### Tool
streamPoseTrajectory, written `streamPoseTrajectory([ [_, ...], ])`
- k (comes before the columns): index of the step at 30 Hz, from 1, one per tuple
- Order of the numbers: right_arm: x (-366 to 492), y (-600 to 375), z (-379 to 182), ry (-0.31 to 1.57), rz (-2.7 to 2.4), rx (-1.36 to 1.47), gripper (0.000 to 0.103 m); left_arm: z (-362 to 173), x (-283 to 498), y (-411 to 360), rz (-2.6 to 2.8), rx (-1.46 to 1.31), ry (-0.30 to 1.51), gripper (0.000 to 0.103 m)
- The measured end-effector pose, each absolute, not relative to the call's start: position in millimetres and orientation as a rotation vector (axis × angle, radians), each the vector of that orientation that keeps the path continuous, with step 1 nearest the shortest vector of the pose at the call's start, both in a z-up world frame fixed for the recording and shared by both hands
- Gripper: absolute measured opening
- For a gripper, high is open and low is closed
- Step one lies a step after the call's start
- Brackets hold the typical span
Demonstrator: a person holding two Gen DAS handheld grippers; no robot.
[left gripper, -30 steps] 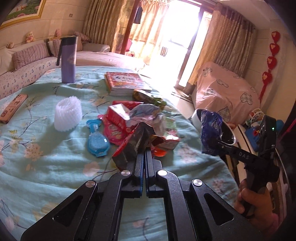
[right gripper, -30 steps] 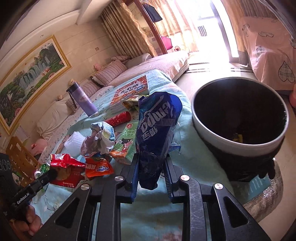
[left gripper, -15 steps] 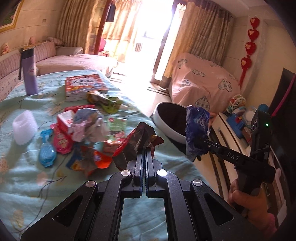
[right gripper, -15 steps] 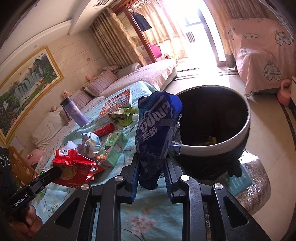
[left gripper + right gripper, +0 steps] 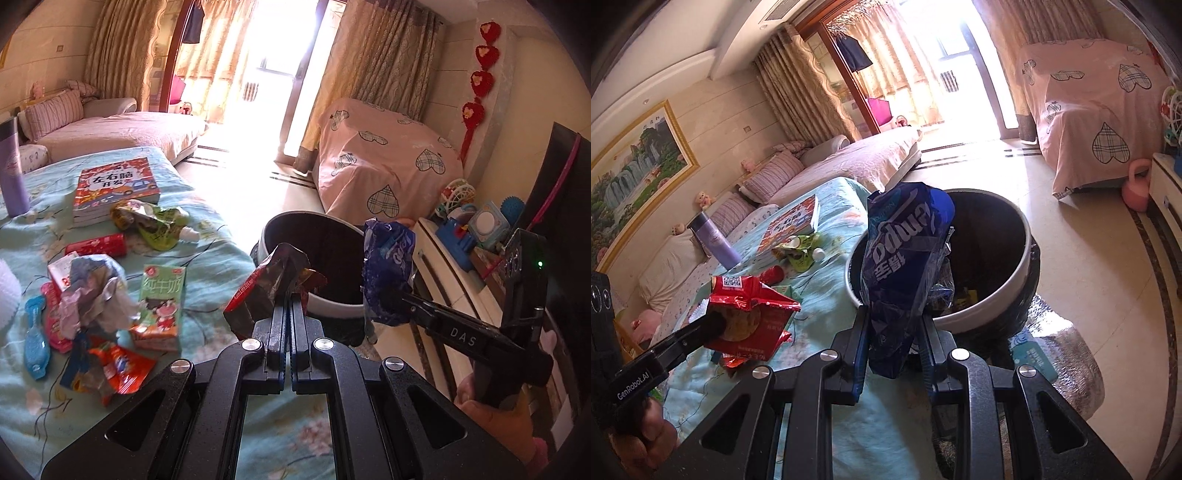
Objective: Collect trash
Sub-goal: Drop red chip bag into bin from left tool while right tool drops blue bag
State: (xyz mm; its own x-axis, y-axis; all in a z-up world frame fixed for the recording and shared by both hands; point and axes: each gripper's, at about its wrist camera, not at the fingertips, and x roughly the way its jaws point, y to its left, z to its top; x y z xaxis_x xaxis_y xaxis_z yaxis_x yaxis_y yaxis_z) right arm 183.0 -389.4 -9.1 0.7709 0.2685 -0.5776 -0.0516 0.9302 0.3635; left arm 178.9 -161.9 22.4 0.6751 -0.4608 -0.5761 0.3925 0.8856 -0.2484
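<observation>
My left gripper (image 5: 287, 301) is shut on a crumpled red snack wrapper (image 5: 266, 286), also seen as the red wrapper (image 5: 748, 317) in the right wrist view, held over the table's right edge beside the bin. My right gripper (image 5: 892, 325) is shut on a blue tissue packet (image 5: 905, 266), held upright at the near rim of the round dark trash bin (image 5: 1015, 295). In the left wrist view the blue packet (image 5: 386, 273) hangs at the bin's (image 5: 332, 306) right rim. A little trash lies at the bin's bottom.
On the floral tablecloth (image 5: 214, 258) lie a green milk carton (image 5: 160, 306), crumpled paper (image 5: 96, 291), an orange wrapper (image 5: 118, 369), a green pouch (image 5: 151, 221), a red tube (image 5: 98, 245), a book (image 5: 114, 186) and a purple flask (image 5: 13, 170). A low cabinet (image 5: 443, 280) stands right of the bin.
Both grippers have moved right from above the table toward the bin, each carrying its wrapper. The bin now looks nearer in both views.
</observation>
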Motion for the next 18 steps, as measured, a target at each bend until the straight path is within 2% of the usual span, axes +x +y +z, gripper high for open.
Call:
streamPoseTrajectory([
  [18, 232.2, -415.6, -6.9, 0.721, 0.137, 0.271, 0.025, 22.7, 241.5, -210.3, -0.523, -0.126, 0.724, 0.001],
])
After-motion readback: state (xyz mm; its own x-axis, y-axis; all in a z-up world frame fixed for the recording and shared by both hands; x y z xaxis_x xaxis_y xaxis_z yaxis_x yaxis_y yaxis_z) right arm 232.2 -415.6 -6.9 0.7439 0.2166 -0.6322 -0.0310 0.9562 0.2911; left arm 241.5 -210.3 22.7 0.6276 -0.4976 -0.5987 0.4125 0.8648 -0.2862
